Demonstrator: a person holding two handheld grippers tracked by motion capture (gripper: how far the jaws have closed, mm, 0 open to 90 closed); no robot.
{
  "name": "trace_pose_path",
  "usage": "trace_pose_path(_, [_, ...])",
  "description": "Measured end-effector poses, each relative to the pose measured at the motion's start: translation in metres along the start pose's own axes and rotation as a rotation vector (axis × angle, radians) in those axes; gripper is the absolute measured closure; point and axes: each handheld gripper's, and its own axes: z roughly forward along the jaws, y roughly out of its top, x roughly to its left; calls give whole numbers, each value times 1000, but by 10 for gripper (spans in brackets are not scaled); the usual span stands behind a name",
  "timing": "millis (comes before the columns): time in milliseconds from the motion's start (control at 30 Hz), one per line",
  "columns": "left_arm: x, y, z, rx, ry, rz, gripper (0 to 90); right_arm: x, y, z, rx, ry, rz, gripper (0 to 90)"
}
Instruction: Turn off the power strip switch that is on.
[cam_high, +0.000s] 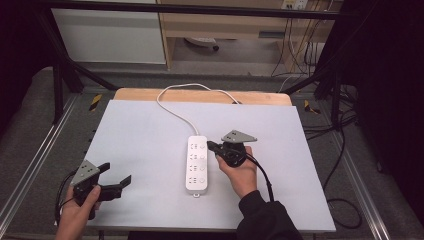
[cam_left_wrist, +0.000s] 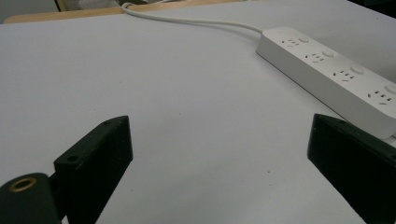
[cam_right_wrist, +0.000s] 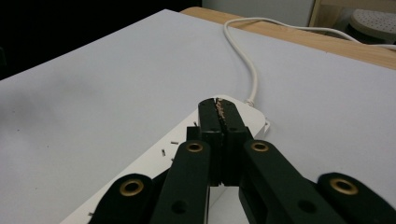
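High view: white power strip (cam_high: 197, 164) lies flat mid-surface, its cord (cam_high: 175, 112) running to far edge. Right claw (cam_high: 212, 147) pinched tight, nothing between jaws, tips over strip's upper right edge by top switch; contact unclear. Left claw (cam_high: 116, 178) spread wide, empty, near front left corner of grey surface (cam_high: 140, 145), well apart from strip.

Power strip (cam_high: 197, 164): smooth white plastic; table (cam_high: 150, 150) matt grey, wood edge.
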Motion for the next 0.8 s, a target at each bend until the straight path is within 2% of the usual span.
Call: trace_pose_path(800, [0,0,0,3,0,1,68,4,-11,11,39,10,11,900])
